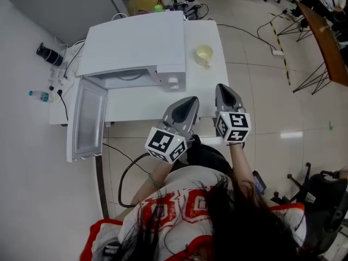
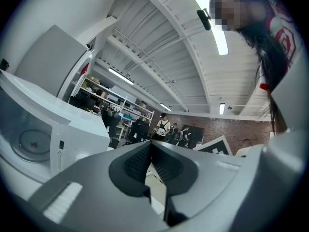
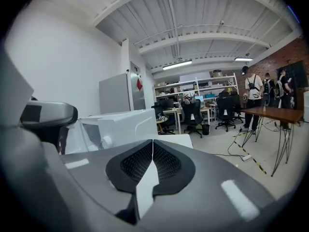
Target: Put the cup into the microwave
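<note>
Nothing's grabbed yet. The microwave (image 1: pixel 138 45) sits on the left half of the desk (image 1: pixel 204 88), and its door (image 1: pixel 87 118) is swung wide open past the front left corner, so that end is ready. The left claw (image 1: pixel 190 101) is pinched fully closed with nothing in it, over the front edge about mid-desk. The cup (image 1: pixel 204 54), pale yellow, stands alone toward the back right corner, apart from the microwave. The right claw (image 1: pixel 224 88) is closed tight and empty too. It's over the front edge roughly in line with the cup, so I'd guess it's the one for the pick.

My take:
- Spread those jaws before getting close.
- Come in low from the front edge and pinch one wall of the cup over the rim.
- Carry it upright leftward into the cavity, minding the microwave's front right corner.
- The left claw just needs to be out of the path.

The desk is plain white and otherwise bare. The floor's pale tile, with a water bottle (image 1: pixel 39 95) off the left end and a cable (image 1: pixel 247 32) trailing past the back right corner. A wooden table (image 1: pixel 329 42) is further right, and office chairs (image 3: pixel 224 108) are across the room.
</note>
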A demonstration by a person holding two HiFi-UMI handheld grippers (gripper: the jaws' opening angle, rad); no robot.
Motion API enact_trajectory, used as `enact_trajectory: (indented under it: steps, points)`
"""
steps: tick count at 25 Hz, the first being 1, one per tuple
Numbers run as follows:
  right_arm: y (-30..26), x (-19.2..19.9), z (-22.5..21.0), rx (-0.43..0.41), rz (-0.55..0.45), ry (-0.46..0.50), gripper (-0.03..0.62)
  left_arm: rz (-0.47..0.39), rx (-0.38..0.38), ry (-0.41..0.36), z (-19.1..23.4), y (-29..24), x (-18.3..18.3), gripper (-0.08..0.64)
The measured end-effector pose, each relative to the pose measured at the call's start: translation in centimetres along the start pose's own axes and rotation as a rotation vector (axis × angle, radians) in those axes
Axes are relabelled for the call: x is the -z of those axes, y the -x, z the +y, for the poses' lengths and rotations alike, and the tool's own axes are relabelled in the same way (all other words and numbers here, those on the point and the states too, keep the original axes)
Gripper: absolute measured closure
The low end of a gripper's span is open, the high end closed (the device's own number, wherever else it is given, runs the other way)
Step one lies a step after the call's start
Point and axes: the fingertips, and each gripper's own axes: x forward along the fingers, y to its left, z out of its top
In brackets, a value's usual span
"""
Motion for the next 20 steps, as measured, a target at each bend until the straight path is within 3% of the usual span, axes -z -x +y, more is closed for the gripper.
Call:
enact_trajectory:
  steps: [8,20]
  points:
    - [-7.0,2.2,-3.1,-0.082,0.076,0.051,0.489,0.02,-0.057,-0.021,1.7,-4.1,0.6,0.571]
    - [-16.7,7.8,-5.4,-0.104,0.154,0.122,0.256,0.036,-0.079,-0.022,3.7,-6.1,3.4,0.571]
